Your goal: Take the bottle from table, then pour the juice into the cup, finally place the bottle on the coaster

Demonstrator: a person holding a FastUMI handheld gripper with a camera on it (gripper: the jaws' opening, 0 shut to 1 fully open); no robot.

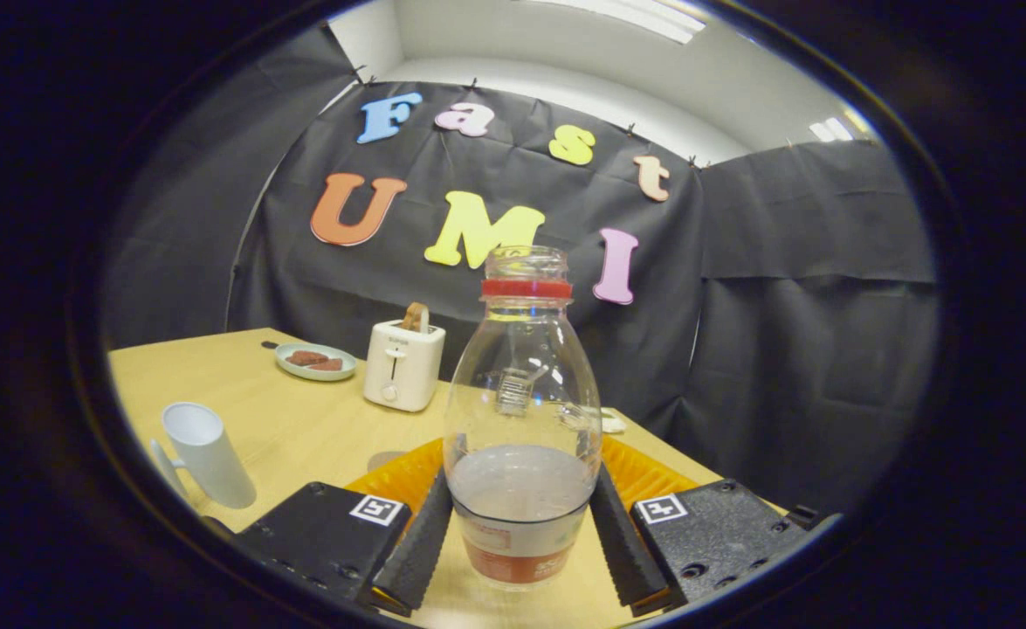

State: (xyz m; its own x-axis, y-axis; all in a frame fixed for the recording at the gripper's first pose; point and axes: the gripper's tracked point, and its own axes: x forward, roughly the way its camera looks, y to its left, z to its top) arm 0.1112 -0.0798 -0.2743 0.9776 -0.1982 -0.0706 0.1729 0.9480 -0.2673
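The claw (521, 533) is pinching the bottle (521, 411), its two fingers (421, 546) standing only as far apart as the bottle's lower body is wide and pressing in on it from either side. The bottle is standing upright between them, with its base resting on, or just above, the bench (303, 428); which of the two cannot be told. It is one clear bottle with a red ring (526, 288) around its neck and an open mouth with no cap on it. It is holding a pale, cloudy juice (519, 480) that is filling roughly the lower third, and a label band is wrapping the base.

One white cup (209, 454) is sitting on the bench beyond the left finger and well off to that side, tilting in the fisheye view, with its handle facing outward; its inside is hidden from here. An orange ribbed mat (408, 476) is lying just behind the bottle, spreading out to both sides of it; it may be the coaster, though that cannot be told for sure.

Farther back, one white toaster (403, 362) is standing with a single slice of bread (416, 317) sticking up from its slot. Beside it, one small plate (315, 362) is carrying brownish pieces of food (313, 358).
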